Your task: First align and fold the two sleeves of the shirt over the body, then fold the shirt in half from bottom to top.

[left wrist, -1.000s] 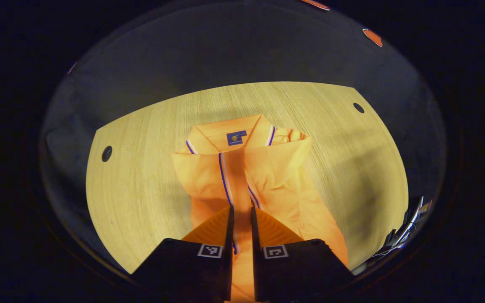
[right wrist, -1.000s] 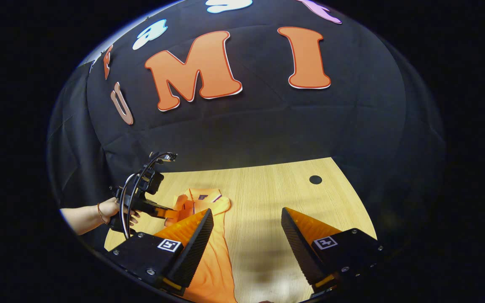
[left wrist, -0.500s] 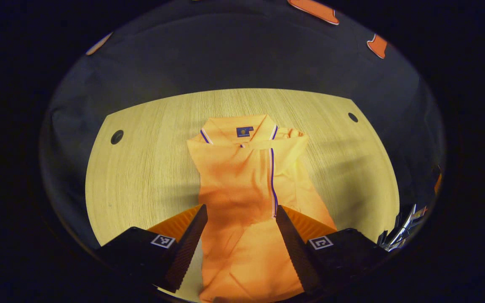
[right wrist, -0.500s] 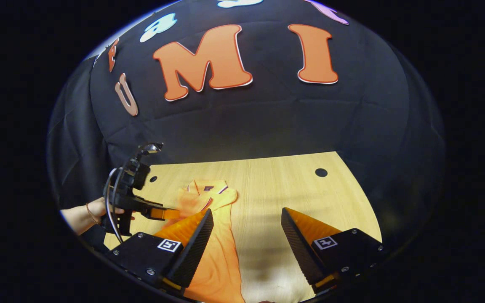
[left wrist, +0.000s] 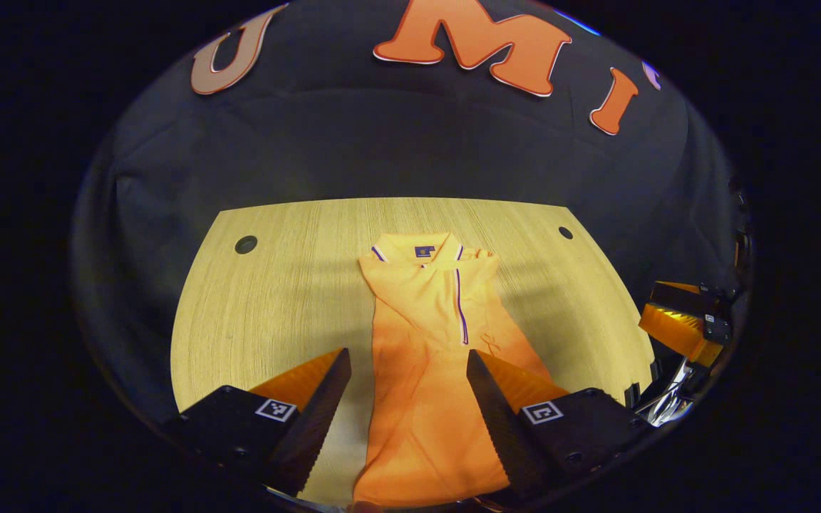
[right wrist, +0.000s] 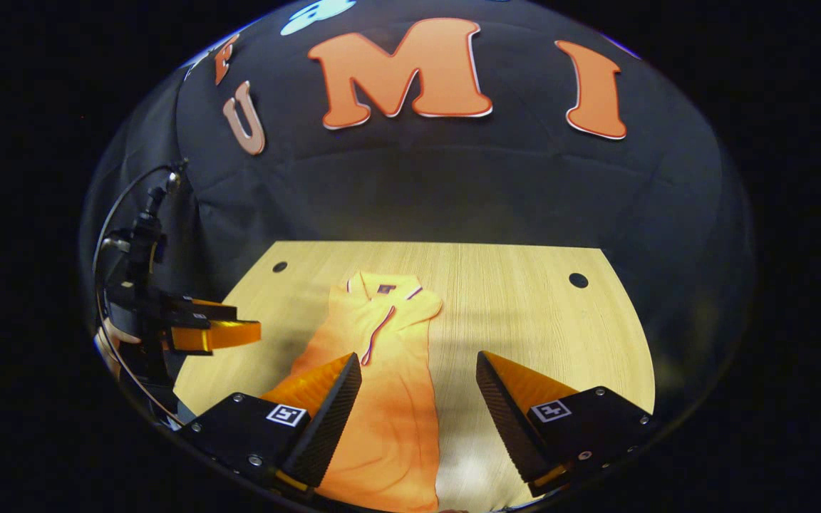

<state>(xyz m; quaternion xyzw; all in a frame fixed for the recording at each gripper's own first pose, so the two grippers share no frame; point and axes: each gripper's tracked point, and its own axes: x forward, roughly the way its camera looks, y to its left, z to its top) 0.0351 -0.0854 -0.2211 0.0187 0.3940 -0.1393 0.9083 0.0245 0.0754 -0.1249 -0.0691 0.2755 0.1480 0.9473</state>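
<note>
Wooden table, orange shirt, sleeves folded

The shirt is orange, with blue-and-white stripes edging its collar and placket. The table is pale, straight-grained wood.

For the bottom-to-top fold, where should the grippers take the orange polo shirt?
Probably at the hem's two corners, coming from the near edge. The orange polo shirt lies flat as a long narrow strip, collar far, hem nearest; both the left gripper and right gripper are open.
</note>
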